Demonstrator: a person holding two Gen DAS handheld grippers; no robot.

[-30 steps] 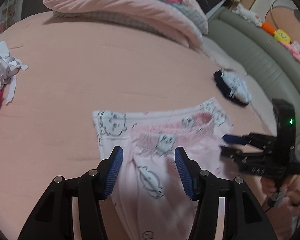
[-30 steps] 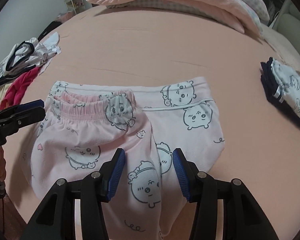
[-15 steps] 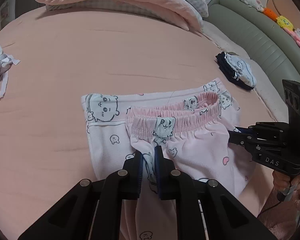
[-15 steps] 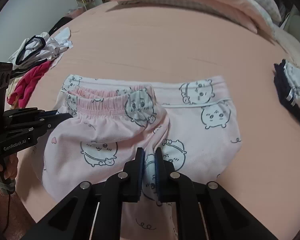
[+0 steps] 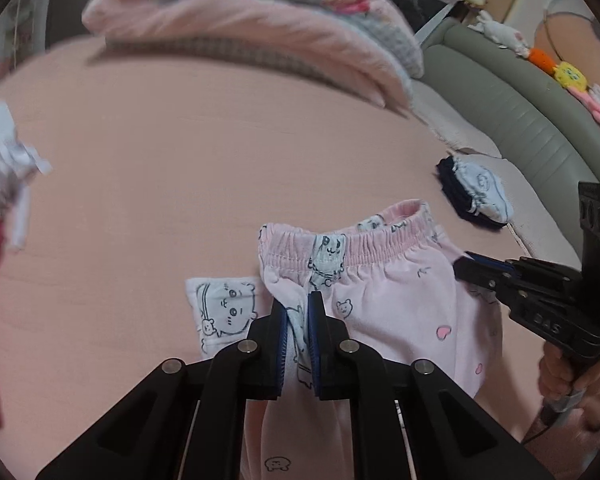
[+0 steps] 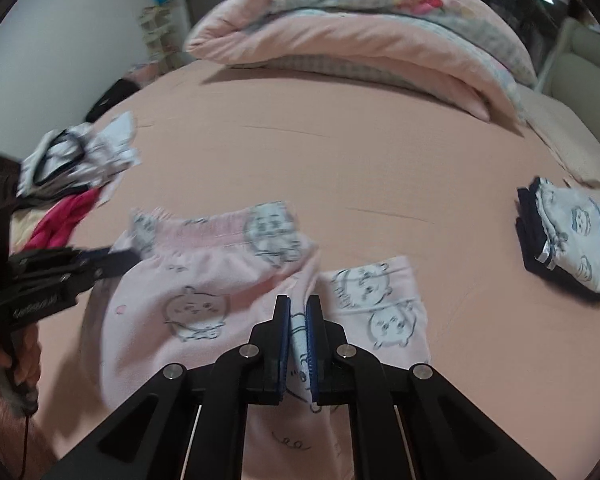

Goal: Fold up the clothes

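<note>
Pink pyjama trousers (image 5: pixel 396 292) with cartoon prints and a ruffled waistband lie on the pink bed, partly lifted. My left gripper (image 5: pixel 298 300) is shut on a fold of their fabric just below the waistband. In the right wrist view the same trousers (image 6: pixel 196 300) bunch up, and my right gripper (image 6: pixel 298 304) is shut on another fold near their middle. Each gripper shows in the other's view: the right gripper (image 5: pixel 466 266) at the trousers' right edge, the left gripper (image 6: pixel 128 256) at their left edge. The cloth under the jaws is hidden.
A folded pink quilt (image 6: pixel 360 36) lies at the bed's far end. A folded white and navy garment (image 6: pixel 568 236) sits at the right. A heap of loose clothes (image 6: pixel 68 168) lies at the left. A grey-green padded headboard (image 5: pixel 520 120) with soft toys runs along the right.
Both grippers went from open to shut on the trousers' fabric, then lifted it. The trousers have bunched up and slid, uncovering more of the layer beneath.
</note>
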